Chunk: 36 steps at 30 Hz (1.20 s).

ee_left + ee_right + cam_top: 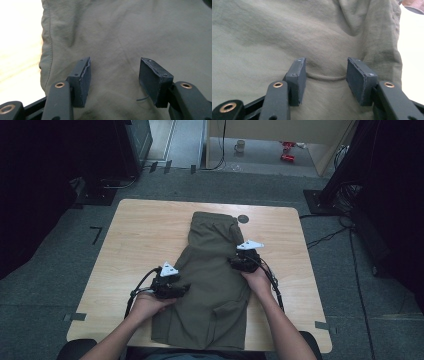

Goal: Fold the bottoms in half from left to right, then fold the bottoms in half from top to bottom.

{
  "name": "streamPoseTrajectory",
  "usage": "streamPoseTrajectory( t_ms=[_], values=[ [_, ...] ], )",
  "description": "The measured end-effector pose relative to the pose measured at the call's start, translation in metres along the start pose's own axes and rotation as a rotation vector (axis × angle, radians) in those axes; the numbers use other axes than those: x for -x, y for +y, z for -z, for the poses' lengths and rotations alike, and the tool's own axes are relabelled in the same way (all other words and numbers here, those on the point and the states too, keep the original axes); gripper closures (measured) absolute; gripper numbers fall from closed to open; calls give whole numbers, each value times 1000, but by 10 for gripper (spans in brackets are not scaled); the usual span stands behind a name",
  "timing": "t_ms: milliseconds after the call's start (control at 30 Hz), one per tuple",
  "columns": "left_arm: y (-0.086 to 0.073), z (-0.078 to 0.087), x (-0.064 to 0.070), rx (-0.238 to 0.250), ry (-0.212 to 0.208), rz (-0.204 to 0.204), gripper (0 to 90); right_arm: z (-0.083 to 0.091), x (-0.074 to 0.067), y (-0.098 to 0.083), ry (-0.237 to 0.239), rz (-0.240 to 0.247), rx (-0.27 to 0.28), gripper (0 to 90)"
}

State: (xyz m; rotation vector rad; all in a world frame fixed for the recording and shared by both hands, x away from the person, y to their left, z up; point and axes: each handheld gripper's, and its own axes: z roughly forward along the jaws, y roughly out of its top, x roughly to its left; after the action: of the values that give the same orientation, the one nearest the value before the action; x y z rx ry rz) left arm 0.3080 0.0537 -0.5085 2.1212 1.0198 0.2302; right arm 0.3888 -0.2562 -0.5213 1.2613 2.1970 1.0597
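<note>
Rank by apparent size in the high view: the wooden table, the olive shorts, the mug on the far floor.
1. wooden table
2. olive shorts
3. mug, smallest, though it sits much farther from the camera, so its look understates it.

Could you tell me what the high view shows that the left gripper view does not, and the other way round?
The high view alone takes in the whole wooden table, both hands, the right gripper, a dark round mark on the tabletop, and a mug on the floor beyond. The left gripper view alone gives the close detail: the left gripper open over the cloth, and a loose thread by one pad. Both show the olive shorts lying on pale wood.
</note>
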Motion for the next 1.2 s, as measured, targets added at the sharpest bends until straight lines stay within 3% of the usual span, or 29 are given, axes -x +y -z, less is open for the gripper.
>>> streamPoseTrajectory(
  t_ms=[200, 333, 400, 533, 700, 800, 900, 1100, 1200],
  values=[
    [-4, 8, 2, -29, -8, 28, 411, 0, -8, -1, 21, 16, -1, 501],
    [1, 11, -2, -32, -19, 0, 388, 1, -11, -1, 29, 22, 0, 494],
    [3, 15, -8, -15, -19, -7, 385, 2, -14, -3, 40, 29, -1, 489],
    [10, 24, -18, 36, -47, 20, 385, 4, -15, -4, 49, 35, -4, 466],
    [18, 29, -30, 74, -37, 4, 382, 3, -12, 2, 66, -22, -31, 414],
    [25, 28, -41, 74, -49, 7, 382, 5, -11, 5, 49, -22, -37, 412],
    [37, 25, -50, 86, -56, 33, 413, 13, -3, 9, 33, -69, 4, 417],
    [44, 14, -57, 62, -50, 21, 398, 17, 10, 14, 20, -124, 22, 414],
    [54, 6, -65, 65, -66, 18, 402, 18, 17, 16, 56, -169, 46, 409]
  ],
)
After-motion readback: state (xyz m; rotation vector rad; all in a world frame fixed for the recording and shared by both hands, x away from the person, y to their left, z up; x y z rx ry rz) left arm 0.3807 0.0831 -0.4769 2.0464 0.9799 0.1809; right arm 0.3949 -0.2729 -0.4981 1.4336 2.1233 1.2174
